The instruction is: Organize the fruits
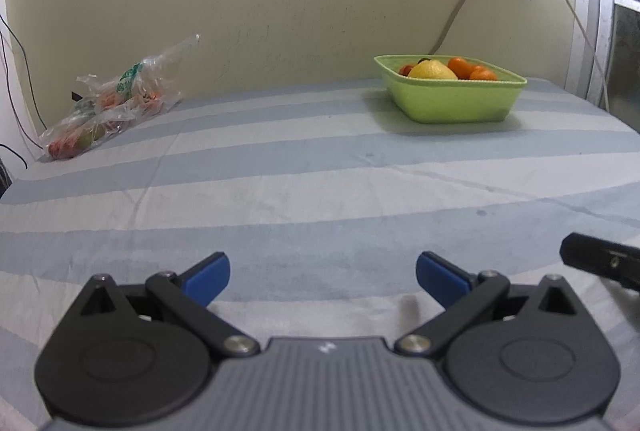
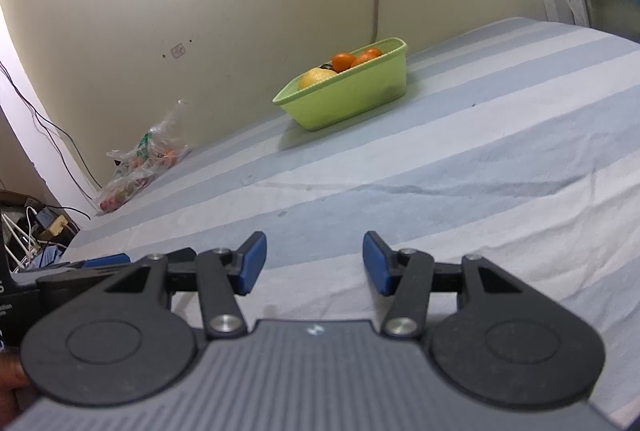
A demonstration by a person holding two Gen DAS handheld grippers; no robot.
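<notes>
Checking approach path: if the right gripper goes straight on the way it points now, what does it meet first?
Probably the striped sheet. The right gripper is open, empty and tilted down, with bare cloth ahead. The green tub of fruit sits farther back near the wall; depth is unclear.

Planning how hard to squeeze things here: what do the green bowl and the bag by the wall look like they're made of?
The green bowl looks like rigid moulded plastic: uniform colour, matte-satin walls, thin flared rim. The bag seems to be thin clear plastic film: crinkled, glossy, with fruit showing through it. Both are judged by look alone.
</notes>
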